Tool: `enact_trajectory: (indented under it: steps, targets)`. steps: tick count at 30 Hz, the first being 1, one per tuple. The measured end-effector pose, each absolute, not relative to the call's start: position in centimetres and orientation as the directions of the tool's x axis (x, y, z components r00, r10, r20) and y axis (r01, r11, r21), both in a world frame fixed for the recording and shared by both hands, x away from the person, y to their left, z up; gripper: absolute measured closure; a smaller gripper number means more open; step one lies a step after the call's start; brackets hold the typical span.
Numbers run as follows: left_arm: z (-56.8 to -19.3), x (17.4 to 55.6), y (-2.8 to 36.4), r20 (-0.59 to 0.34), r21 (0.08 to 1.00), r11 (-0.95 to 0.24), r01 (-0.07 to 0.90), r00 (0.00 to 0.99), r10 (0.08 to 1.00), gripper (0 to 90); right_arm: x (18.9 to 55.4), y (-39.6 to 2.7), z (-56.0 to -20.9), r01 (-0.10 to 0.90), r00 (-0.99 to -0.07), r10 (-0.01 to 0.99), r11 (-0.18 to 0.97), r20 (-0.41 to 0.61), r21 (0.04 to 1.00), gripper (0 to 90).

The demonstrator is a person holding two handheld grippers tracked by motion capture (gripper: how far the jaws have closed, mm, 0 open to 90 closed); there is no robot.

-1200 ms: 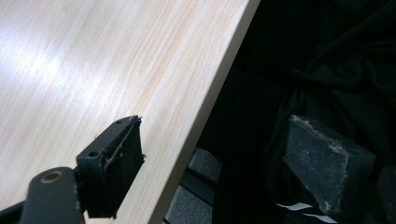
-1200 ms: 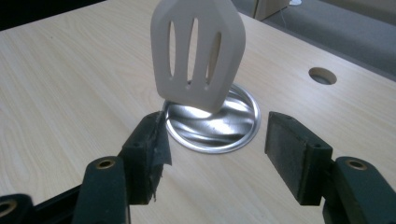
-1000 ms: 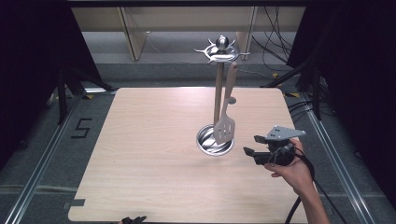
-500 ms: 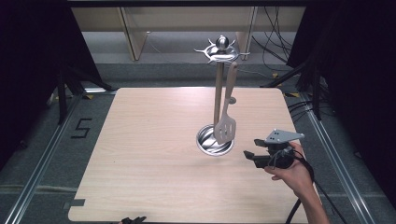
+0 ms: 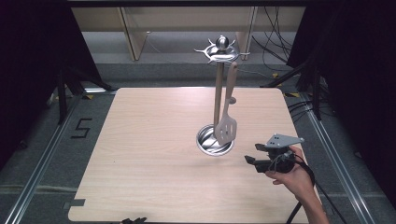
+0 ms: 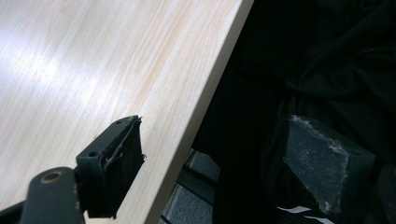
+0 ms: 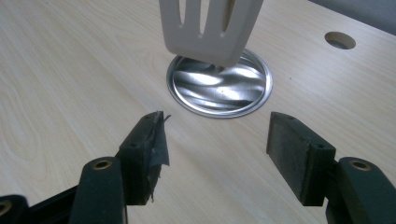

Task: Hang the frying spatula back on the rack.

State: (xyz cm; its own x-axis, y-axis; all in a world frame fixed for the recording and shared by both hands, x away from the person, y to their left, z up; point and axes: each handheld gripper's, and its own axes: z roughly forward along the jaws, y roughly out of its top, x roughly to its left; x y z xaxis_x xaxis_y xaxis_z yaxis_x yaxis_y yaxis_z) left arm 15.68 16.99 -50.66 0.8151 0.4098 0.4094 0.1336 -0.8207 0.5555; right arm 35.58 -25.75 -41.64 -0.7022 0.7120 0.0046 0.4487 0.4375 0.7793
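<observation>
A metal utensil stand rises from a round shiny base [image 5: 211, 143] near the table's middle, with hooks [image 5: 222, 50] at the top of its pole. A pale slotted spatula [image 5: 227, 127] hangs from a hook, its blade just above the base. My right gripper [image 5: 252, 153] is held by a hand to the right of the base, pointing at it, jaws open and empty. In the right gripper view the right gripper [image 7: 217, 154] faces the base [image 7: 219, 88] and the spatula blade [image 7: 210, 25]. My left gripper [image 6: 219, 158] is open and empty over the table's near edge.
The wooden table [image 5: 149, 140] has a round hole [image 7: 340, 40] beyond the base. Black fabric [image 6: 327, 60] lies past the table edge in the left gripper view. The left gripper's tips [image 5: 133, 220] peek in at the bottom edge. Cables and shelving sit behind the table.
The right gripper has drifted slightly toward the near edge of the table. The spatula, the stand and the left gripper have stayed put.
</observation>
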Motion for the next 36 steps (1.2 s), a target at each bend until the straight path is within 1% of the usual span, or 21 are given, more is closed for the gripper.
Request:
enact_trajectory:
  steps: [10, 11, 13, 18, 19, 20, 24, 25, 29, 30, 31, 36]
  targets:
    - [-50.5, 15.7, 17.1, 0.395, 0.555, -0.821, 0.133, 0.827, 0.4, 18.4, 35.0, -25.6, -41.9, 0.433, -0.723, 0.691, 0.461, -0.007, 0.775, 38.3]
    - [-50.7, 15.7, 17.0, 0.41, 0.555, -0.821, 0.132, 0.815, 0.409, 18.4, 35.0, -25.6, -41.9, 0.433, -0.723, 0.691, 0.461, -0.007, 0.775, 38.3]
    - [-50.7, 15.7, 17.0, 0.41, 0.555, -0.821, 0.133, 0.815, 0.409, 18.4, 34.8, -25.5, -42.1, 0.435, -0.722, 0.692, 0.46, -0.006, 0.774, 38.1]
    - [-50.6, 15.7, 17.0, 0.403, 0.556, -0.821, 0.132, 0.82, 0.405, 18.4, 34.6, -25.3, -42.7, 0.422, -0.738, 0.675, 0.478, -0.014, 0.771, 36.4]
    - [-50.7, 15.7, 17.0, 0.411, 0.556, -0.821, 0.133, 0.814, 0.41, 18.4, 34.3, -25.3, -42.8, 0.452, -0.732, 0.682, 0.466, 0.017, 0.761, 36.1]
    - [-50.6, 15.7, 17.0, 0.405, 0.553, -0.822, 0.133, 0.82, 0.405, 18.4, 34.4, -25.3, -43.0, 0.424, -0.743, 0.67, 0.482, -0.011, 0.767, 35.8]
    - [-50.7, 15.7, 17.0, 0.412, 0.555, -0.821, 0.133, 0.813, 0.411, 18.4, 34.2, -25.3, -43.3, 0.429, -0.744, 0.668, 0.478, 0.0, 0.766, 35.3]
    - [-50.7, 15.7, 17.0, 0.411, 0.553, -0.822, 0.133, 0.814, 0.409, 18.4, 34.2, -25.5, -43.5, 0.416, -0.751, 0.661, 0.487, -0.013, 0.768, 34.5]
    - [-50.7, 15.7, 17.0, 0.411, 0.554, -0.822, 0.133, 0.814, 0.409, 18.4, 33.9, -25.5, -43.8, 0.427, -0.747, 0.665, 0.479, 0.0, 0.767, 32.7]
    - [-50.7, 15.7, 17.0, 0.411, 0.553, -0.822, 0.133, 0.815, 0.409, 18.4, 33.9, -25.6, -44.0, 0.417, -0.744, 0.668, 0.481, -0.014, 0.771, 32.6]
    - [-50.7, 15.7, 17.0, 0.411, 0.553, -0.822, 0.133, 0.815, 0.408, 18.4, 33.5, -25.6, -44.3, 0.449, -0.739, 0.674, 0.475, 0.015, 0.757, 32.4]
    - [-50.7, 15.7, 17.0, 0.412, 0.551, -0.824, 0.134, 0.815, 0.407, 18.4, 33.1, -26.1, -45.2, 0.457, -0.736, 0.677, 0.479, 0.016, 0.75, 31.9]
